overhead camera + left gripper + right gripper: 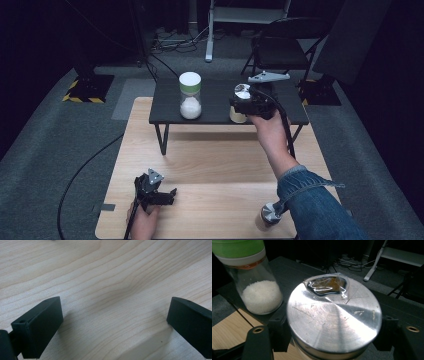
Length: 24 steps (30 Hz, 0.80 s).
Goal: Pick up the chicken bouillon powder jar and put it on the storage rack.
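A small jar with a brushed metal lid (332, 317) and a clear taped patch on top sits between the jaws of my right gripper (333, 336), which is shut on it. In the high view that jar (238, 116) and right gripper (243, 106) are at the right part of a low black shelf (215, 102), held from the front by a hand. A glass jar (190, 97) with a green and white lid, part full of white grains, stands upright on the shelf's left. My left gripper (167, 195) rests open near the table's front left, with bare wood between its jaws (115, 325).
A second metal-lidded jar (269, 215) stands at the front right of the wooden table (215, 165), beside the denim sleeve. The glass jar (254, 287) is close to the left of the held jar. A folding chair (285, 47) and floor cables lie beyond the shelf.
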Available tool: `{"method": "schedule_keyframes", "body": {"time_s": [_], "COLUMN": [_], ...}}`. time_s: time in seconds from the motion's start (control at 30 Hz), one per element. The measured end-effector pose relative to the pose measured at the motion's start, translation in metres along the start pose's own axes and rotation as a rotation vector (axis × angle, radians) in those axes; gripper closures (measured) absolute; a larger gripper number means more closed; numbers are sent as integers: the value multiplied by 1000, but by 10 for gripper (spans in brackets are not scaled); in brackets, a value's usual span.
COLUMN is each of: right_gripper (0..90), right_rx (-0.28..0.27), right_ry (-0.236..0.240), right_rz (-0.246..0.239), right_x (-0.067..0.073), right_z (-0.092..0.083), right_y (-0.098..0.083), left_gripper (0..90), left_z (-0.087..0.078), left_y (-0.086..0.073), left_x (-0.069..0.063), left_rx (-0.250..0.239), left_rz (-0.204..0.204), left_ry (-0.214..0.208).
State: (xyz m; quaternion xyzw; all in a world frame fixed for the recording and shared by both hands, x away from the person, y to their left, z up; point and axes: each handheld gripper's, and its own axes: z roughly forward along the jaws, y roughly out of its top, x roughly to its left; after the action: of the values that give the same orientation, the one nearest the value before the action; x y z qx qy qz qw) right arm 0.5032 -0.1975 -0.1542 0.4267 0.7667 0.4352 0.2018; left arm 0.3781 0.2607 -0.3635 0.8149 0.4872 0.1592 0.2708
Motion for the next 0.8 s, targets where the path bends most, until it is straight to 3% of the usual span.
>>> {"method": "schedule_keyframes", "body": {"time_s": [0.8], "right_gripper": [314], "right_rx": [5], "right_ry": [18], "right_rz": [-3], "right_x": [-7], "right_z": [32], "right_y": [10], "left_gripper": [4], "left_z": [0], "left_y": [0], "left_x": [1], "left_rx": [-1], "left_rz": [2], "left_ry": [-3]}}
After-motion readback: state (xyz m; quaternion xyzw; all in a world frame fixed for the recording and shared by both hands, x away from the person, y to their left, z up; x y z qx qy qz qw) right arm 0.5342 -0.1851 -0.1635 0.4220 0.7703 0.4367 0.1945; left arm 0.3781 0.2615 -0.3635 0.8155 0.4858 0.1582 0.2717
